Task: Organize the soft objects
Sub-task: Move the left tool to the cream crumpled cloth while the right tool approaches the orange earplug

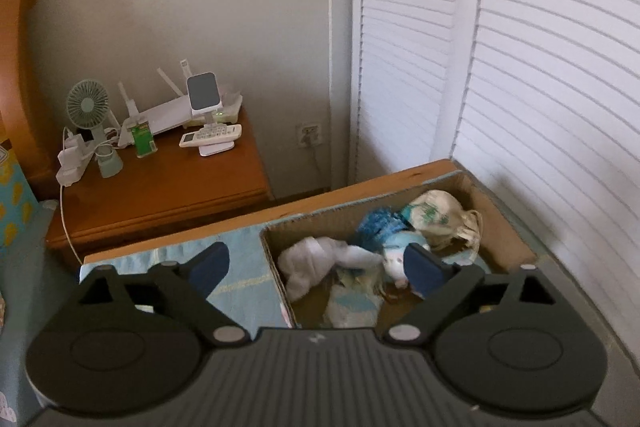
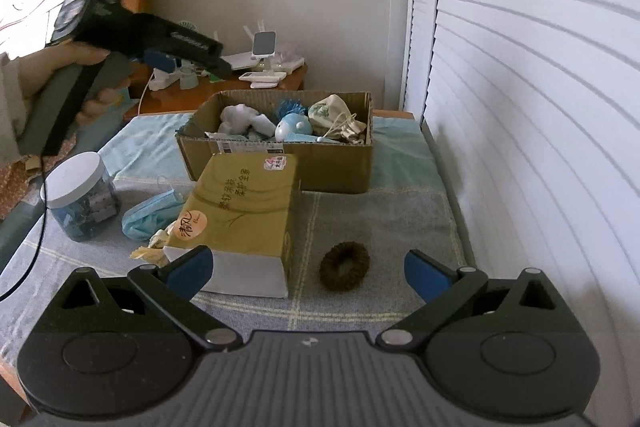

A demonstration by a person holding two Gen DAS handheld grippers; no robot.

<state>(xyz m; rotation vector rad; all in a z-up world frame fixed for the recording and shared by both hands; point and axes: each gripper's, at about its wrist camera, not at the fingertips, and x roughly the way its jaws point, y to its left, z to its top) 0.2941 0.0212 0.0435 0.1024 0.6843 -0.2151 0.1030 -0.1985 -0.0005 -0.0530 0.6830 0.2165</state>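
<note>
A cardboard box (image 2: 332, 167) stands on the bed and holds a white sock (image 1: 316, 261), a blue plush toy (image 2: 294, 127), a blue fuzzy item (image 1: 378, 225) and a cream drawstring pouch (image 2: 334, 113). My left gripper (image 1: 316, 265) is open and empty above the box's left edge; it also shows raised at the left of the right wrist view (image 2: 160, 61). My right gripper (image 2: 310, 273) is open and empty, low over the bed. A dark brown scrunchie (image 2: 345, 266) lies between its fingers, a little ahead. A blue face mask (image 2: 150, 215) lies left of a tissue pack (image 2: 244, 215).
A clear jar with a white lid (image 2: 80, 197) stands at the left on the bed. A wooden nightstand (image 1: 168, 187) with a fan, router and remote is behind the box. White louvred doors (image 2: 520, 107) run along the right. Crumpled paper (image 2: 154, 249) lies by the tissue pack.
</note>
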